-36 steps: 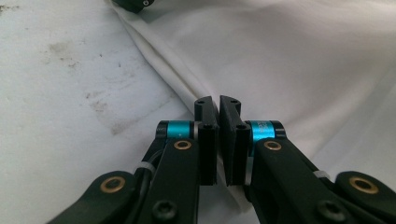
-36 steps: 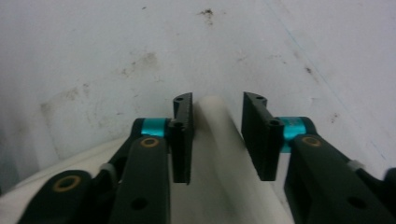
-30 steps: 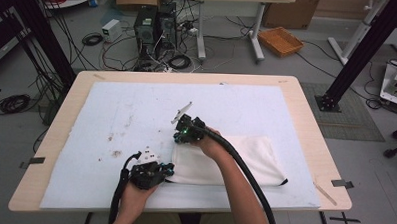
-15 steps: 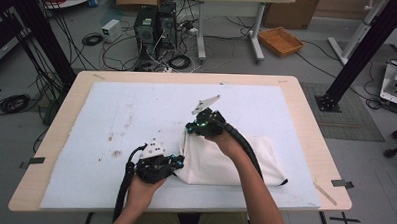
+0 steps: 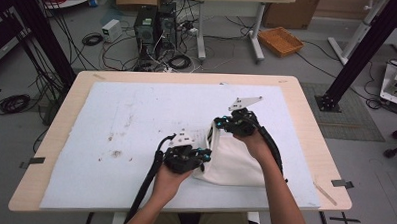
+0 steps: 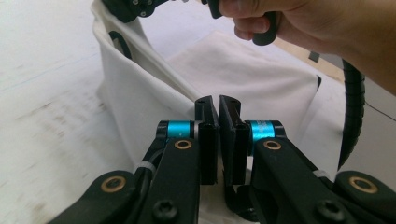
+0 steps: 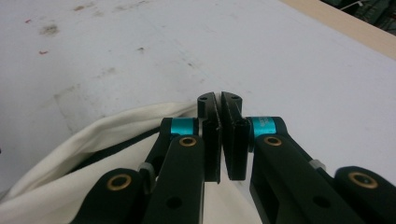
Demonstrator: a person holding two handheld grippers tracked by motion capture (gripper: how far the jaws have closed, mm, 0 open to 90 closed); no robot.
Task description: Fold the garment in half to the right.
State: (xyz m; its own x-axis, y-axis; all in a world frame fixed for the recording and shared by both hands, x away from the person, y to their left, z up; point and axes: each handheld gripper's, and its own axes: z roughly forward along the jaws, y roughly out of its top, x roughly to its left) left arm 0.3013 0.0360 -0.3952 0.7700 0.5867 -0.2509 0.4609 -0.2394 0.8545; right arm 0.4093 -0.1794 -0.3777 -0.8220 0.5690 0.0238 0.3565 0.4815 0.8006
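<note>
White mat, both tools lifted cloth bag higher

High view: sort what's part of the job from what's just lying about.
In the job: white cloth bag; left gripper and right gripper, each shut on the bag's rim.
Lying about: wicker tray, computer tower, floor cables.

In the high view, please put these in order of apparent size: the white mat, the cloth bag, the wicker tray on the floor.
1. white mat
2. cloth bag
3. wicker tray, though it lies farther from the camera, so it looks smaller.
</note>
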